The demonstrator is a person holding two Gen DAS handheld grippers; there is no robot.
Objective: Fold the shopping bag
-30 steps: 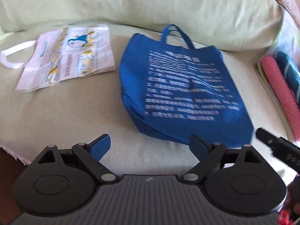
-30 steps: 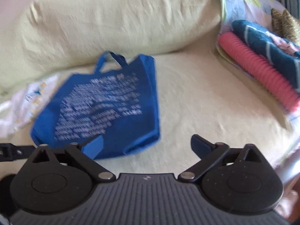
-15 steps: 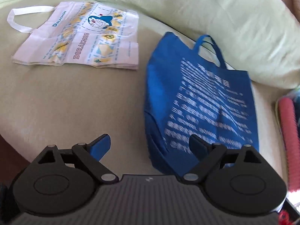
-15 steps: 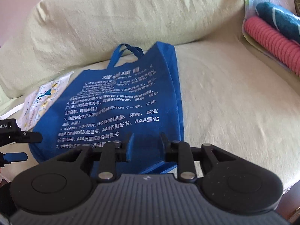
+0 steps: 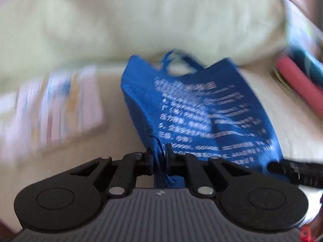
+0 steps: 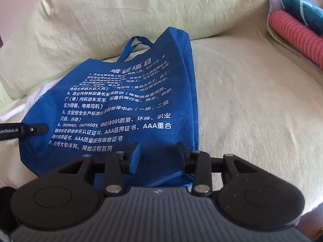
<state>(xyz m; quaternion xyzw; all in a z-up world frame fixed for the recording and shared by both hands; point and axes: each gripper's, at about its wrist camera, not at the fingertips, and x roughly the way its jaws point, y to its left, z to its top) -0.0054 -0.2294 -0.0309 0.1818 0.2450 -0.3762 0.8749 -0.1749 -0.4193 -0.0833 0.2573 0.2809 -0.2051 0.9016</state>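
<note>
The shopping bag (image 6: 129, 104) lies on the cushion (image 6: 252, 111), before the pillow (image 6: 121, 16).

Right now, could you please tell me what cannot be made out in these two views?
- Left wrist view: the pale printed bag is smeared by motion blur; its design is unreadable.
- Left wrist view: the blue bag print is blurred too.
- Right wrist view: the blue bag's near edge is hidden behind the right hand-held gripper, so a grip cannot be told.
- Right wrist view: the pink roll is cut off by the frame edge.
</note>
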